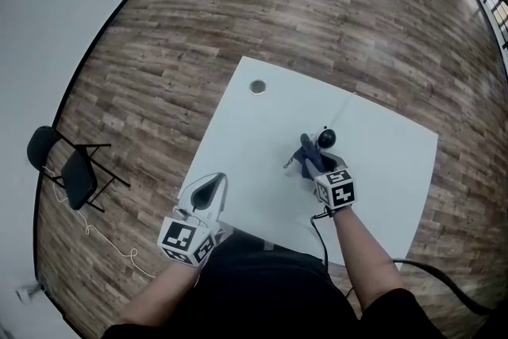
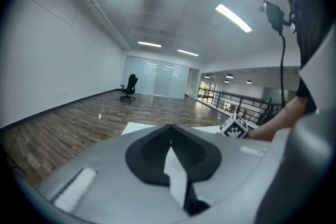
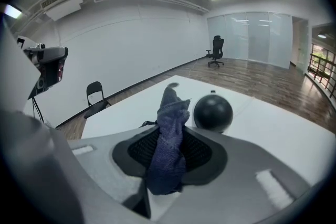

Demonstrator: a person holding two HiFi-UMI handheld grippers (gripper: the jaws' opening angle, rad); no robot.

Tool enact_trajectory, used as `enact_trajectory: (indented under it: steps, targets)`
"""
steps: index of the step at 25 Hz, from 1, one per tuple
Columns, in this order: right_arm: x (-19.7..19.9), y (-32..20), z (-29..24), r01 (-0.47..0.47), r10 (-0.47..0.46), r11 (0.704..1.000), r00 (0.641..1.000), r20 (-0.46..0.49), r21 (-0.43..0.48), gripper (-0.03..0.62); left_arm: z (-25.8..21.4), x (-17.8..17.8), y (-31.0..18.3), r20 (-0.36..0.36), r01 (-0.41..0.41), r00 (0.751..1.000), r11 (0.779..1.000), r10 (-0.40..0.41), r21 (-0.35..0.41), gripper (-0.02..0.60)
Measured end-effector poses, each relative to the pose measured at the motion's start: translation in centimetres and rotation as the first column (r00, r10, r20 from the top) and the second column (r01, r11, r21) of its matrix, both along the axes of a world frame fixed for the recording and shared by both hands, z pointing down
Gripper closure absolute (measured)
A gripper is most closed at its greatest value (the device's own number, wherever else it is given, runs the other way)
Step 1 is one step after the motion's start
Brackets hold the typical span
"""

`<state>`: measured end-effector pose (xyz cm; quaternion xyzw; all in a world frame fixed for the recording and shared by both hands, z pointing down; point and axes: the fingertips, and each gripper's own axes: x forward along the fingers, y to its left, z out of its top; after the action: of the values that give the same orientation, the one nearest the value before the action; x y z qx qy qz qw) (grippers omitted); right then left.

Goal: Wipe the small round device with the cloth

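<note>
The right gripper (image 3: 170,140) is pinching a blue cloth (image 3: 169,128) between nearly closed jaws. The cloth's free end is standing up just beside the small round device (image 3: 212,113), a black ball sitting on a white table (image 1: 254,147). For a good wipe, the cloth probably needs easing onto the ball and stroking lightly, so the ball is not rolling off. The left gripper (image 1: 211,188), jaws together and empty, is hovering well apart from the device, nearer the person. Wood flooring is surrounding the table, and a black folding chair (image 1: 70,169) is standing far to the device's left.
</note>
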<state>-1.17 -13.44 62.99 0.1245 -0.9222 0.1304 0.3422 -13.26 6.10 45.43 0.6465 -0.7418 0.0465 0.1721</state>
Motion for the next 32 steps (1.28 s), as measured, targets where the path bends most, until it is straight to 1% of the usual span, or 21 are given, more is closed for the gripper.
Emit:
enact_trajectory:
  steps: [4,6,8,13,17,26,32]
  targets:
    - [-0.8,-2.7,-4.4,-0.052,0.043,0.994,0.995,0.088,0.098,0.471,-0.9,-0.1,-0.5,0.017,-0.010,1.000,1.000,0.009,0.029,0.575]
    - [-0.9,-4.2,-5.9,-0.079,0.064,0.987,0.992,0.108,0.140,0.471,-1.3,0.0,-0.6,0.026,-0.017,1.000,0.999,0.016,0.038,0.575]
    - [-0.7,-5.3,-6.3,-0.099,0.082,0.983,0.991,0.109,0.153,0.471,-1.4,0.2,-0.7,0.030,-0.023,0.999,0.999,0.022,0.040,0.575]
    - [-0.2,-6.0,-4.7,-0.120,0.112,0.984,0.991,0.069,0.128,0.471,-1.4,0.5,-0.6,0.043,-0.032,0.999,0.999,0.031,0.032,0.575]
    - [0.4,-6.3,-3.4,-0.155,0.151,0.982,0.988,0.042,0.104,0.471,-1.0,0.5,-0.3,0.038,-0.027,0.999,1.000,0.026,0.016,0.575]
    - [1.2,-7.0,-3.0,-0.178,0.175,0.981,0.983,0.048,0.078,0.471,-1.0,0.3,-0.1,0.041,-0.017,0.999,1.000,0.017,0.003,0.575]
    - [1.5,-7.0,-2.8,-0.207,0.204,0.977,0.977,0.065,0.051,0.470,-0.4,1.0,-0.1,0.048,-0.047,0.998,0.999,0.048,-0.021,0.575]
